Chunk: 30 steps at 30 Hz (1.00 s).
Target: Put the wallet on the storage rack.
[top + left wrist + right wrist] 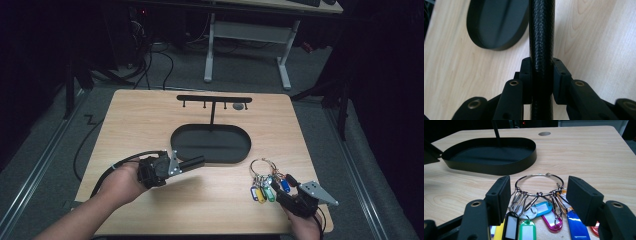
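— How was the light from above?
— The desk (150, 115) sat evenly lit while the room around it fell to near black; the frame was soft and grainy.

— And up close?
— The left gripper (541, 75) view was bright, its near jaws blurred; the key ring (539, 184) caught small glints, and shadows were faint.

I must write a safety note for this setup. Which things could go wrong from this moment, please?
1. The right gripper is open around the key ring. Closing here may catch only the loose clips and coloured tags, so the ring could slip or swing.
2. The left gripper is shut on a black textured cylinder that sticks out toward the oval tray. Moving that hand forward may knock the stand, with its hook bar.
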Each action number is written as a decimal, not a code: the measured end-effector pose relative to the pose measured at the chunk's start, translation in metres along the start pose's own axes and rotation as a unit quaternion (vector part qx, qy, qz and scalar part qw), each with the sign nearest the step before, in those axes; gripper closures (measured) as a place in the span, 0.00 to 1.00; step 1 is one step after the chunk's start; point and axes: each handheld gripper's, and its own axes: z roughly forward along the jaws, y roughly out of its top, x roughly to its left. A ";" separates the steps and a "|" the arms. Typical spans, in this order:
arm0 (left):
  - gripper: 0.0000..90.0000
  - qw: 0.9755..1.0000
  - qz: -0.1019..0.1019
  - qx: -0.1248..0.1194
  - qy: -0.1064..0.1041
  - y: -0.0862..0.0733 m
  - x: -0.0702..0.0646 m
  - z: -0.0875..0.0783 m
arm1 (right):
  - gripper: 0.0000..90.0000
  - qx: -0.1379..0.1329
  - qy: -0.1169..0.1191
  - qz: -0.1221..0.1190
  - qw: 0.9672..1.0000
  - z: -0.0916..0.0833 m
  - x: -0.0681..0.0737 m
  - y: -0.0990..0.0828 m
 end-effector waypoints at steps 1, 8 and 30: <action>0.82 1.000 0.002 -0.002 0.002 0.001 0.000 0.000 | 0.41 0.001 0.000 0.001 1.000 -0.001 0.000 0.000; 0.82 0.999 0.026 -0.004 0.028 0.013 0.002 0.008 | 0.41 0.003 0.001 0.010 1.000 -0.003 -0.003 -0.003; 0.82 0.992 0.093 -0.026 0.085 0.051 0.013 0.036 | 0.41 -0.003 0.003 0.014 1.000 -0.009 -0.004 -0.004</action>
